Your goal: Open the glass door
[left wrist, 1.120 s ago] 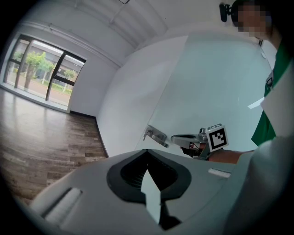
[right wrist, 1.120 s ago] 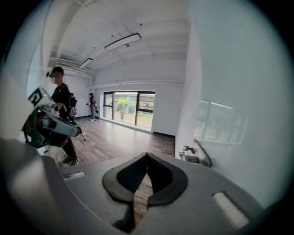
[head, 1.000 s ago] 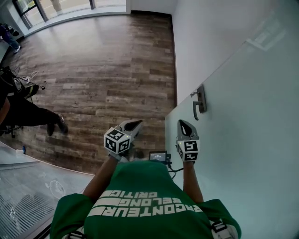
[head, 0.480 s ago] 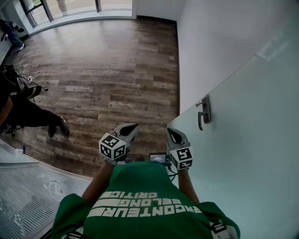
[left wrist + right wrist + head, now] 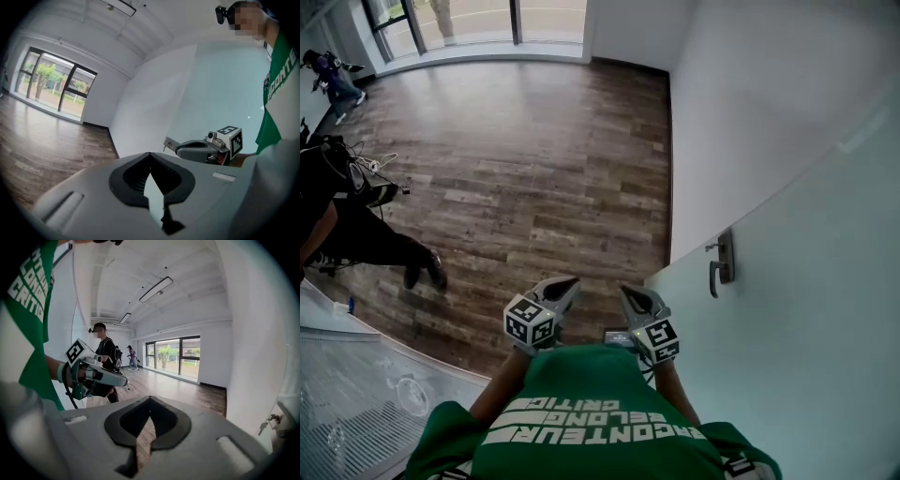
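Glass door point(image 5: 797, 356) off to the right of the right gripper point(image 5: 630, 292), pale and smooth, near edge close beside that gripper. Metal handle point(image 5: 724, 262) ahead and to the right of the tip, well clear, untouched. Right gripper closed down to a thin slit, tips together, nothing between. Same story on the left gripper point(image 5: 565, 283): pinched to a sliver, empty, held just left of its partner. Both low in front of the green shirt point(image 5: 591, 412), tips leaning toward each other with a gap between. Wood floor point(image 5: 516, 169) stretching out ahead of both. White wall point(image 5: 750, 103) ahead and right, beyond the handle. Tall windows point(image 5: 478, 19) far ahead. Way off to the left of the left gripper, a person in dark clothes point(image 5: 356, 234), well apart.
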`<state>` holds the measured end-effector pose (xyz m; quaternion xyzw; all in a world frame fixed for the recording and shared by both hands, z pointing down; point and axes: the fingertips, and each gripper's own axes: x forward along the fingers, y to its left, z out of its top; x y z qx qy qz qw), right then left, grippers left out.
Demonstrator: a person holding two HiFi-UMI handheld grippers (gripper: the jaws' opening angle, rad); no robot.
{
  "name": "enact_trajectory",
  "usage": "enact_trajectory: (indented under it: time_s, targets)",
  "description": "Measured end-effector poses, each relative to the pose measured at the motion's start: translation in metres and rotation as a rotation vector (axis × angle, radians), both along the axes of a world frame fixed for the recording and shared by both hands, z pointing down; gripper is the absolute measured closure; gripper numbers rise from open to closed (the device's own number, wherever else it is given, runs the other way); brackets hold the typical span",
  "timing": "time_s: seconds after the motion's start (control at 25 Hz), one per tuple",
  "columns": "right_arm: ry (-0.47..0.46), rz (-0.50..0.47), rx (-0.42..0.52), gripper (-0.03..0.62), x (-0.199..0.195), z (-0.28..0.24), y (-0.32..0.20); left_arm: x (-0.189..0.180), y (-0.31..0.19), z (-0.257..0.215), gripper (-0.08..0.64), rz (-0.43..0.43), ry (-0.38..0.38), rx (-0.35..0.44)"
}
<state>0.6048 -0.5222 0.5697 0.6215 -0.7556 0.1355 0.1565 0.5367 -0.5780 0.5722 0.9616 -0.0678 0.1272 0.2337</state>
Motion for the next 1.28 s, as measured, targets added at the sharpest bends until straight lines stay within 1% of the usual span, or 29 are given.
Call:
enact_trajectory:
  time_s: [0.28, 0.52, 0.88, 1.08, 1.28]
  targets:
    - [0.017, -0.037, -0.019, 0.598, -0.001, 0.003, -0.017, -0.001, -0.014, -0.001, 0.545, -0.025, 0.008, 0.000]
    - [0.024, -0.050, -0.045, 0.598, -0.004, 0.009, -0.025, 0.001, -0.015, -0.002, 0.545, -0.016, 0.009, -0.004]
    - [0.017, -0.061, -0.049, 0.598, 0.001, 0.019, -0.027, 0.008, -0.015, 0.002, 0.545, -0.015, -0.007, 0.001]
    - [0.018, -0.061, -0.057, 0.598, 0.001, 0.021, -0.026, 0.005, -0.015, 0.004, 0.545, -0.018, -0.014, -0.005]
    - [0.018, -0.058, -0.062, 0.598, 0.009, 0.027, -0.024, 0.009, -0.014, 0.008, 0.544, -0.023, -0.017, -0.007]
